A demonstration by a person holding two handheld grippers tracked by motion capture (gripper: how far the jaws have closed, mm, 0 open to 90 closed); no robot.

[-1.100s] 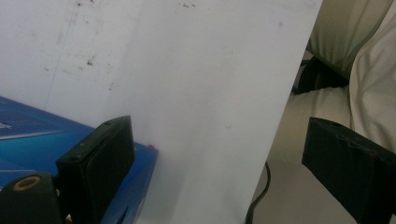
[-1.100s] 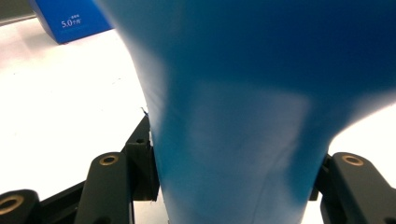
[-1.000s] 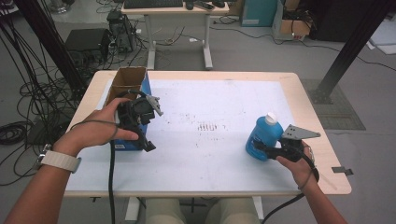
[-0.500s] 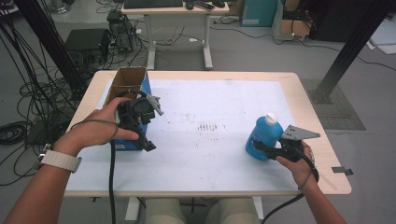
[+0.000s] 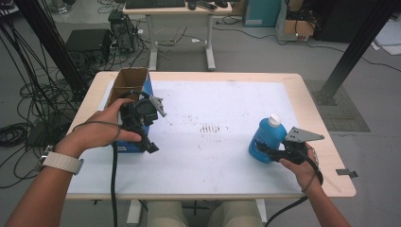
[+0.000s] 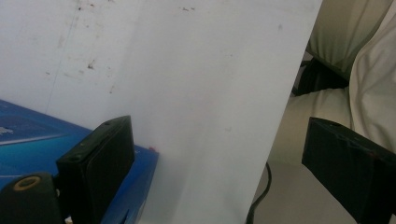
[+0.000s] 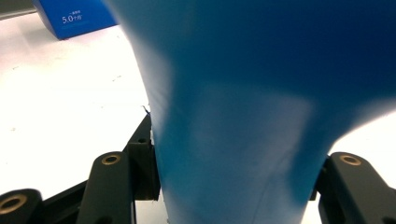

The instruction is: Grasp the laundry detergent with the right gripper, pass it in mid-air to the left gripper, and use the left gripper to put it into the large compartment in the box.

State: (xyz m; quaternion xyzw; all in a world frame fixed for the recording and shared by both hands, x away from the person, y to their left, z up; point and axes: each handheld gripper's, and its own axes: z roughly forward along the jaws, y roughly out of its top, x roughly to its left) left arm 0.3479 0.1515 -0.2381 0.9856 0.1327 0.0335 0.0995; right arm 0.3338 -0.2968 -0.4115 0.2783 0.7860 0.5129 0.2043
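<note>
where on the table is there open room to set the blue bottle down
The widest bare patch is the white table top between the blue box on the left and the blue bottle on the right. The left edge is crowded by the box and left gripper.

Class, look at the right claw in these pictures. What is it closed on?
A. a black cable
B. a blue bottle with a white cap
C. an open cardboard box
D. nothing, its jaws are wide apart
B: the right claw has its jaws pressed on either side of the blue bottle, whose blue body sits between them in the right gripper view.
</note>
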